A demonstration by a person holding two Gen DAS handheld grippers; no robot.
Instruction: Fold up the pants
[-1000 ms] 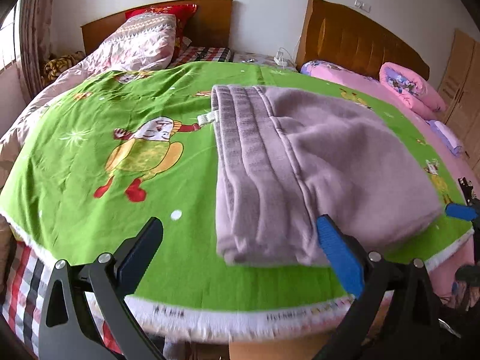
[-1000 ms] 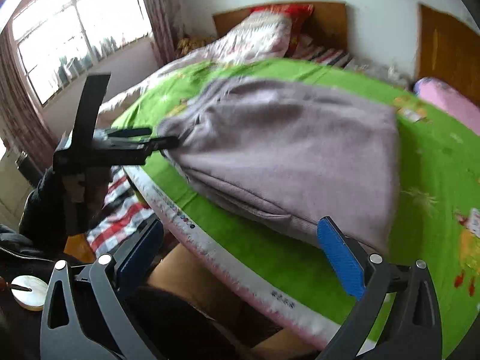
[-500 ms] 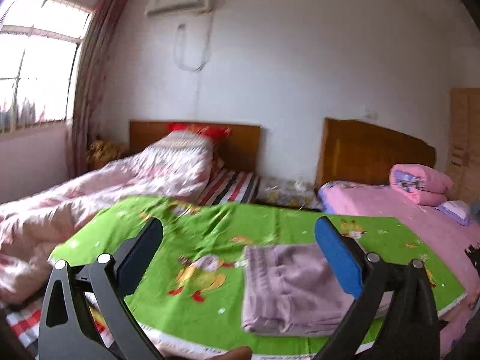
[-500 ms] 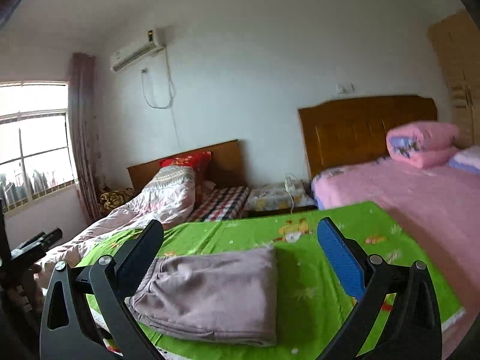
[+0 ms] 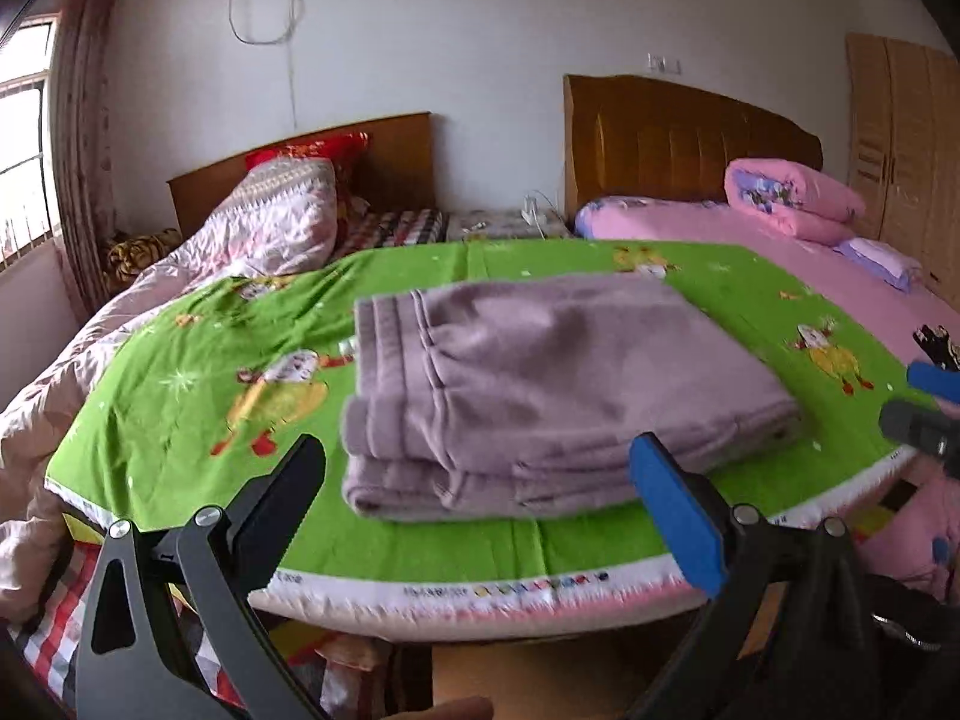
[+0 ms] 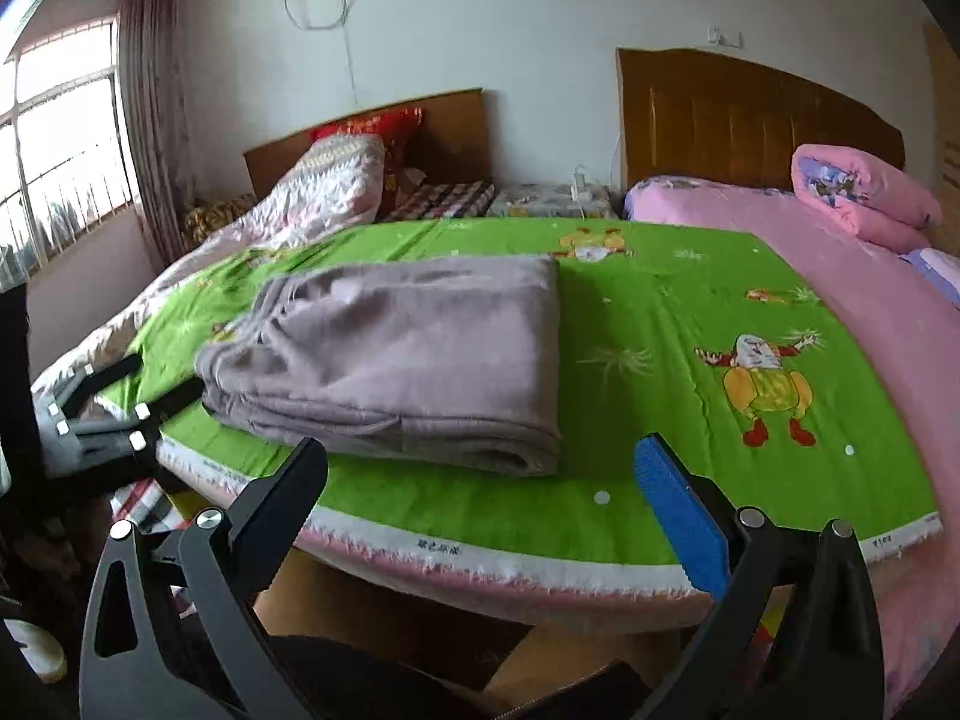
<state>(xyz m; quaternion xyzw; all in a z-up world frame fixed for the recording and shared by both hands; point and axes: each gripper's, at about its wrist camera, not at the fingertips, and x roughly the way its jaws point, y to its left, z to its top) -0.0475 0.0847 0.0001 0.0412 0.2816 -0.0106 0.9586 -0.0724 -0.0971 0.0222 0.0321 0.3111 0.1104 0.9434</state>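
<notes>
Both claws (left (image 5: 480, 504), right (image 6: 486, 510)) gape level before folded pants (image 5: 540, 396).

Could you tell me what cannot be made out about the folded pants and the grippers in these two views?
- Pants: underside and inner layers are hidden by the top fold in both views.
- Left gripper and right gripper: their bases are cut off by the bottom edge.
- Printed text on the green cloth hem: too small and blurred to read.
</notes>
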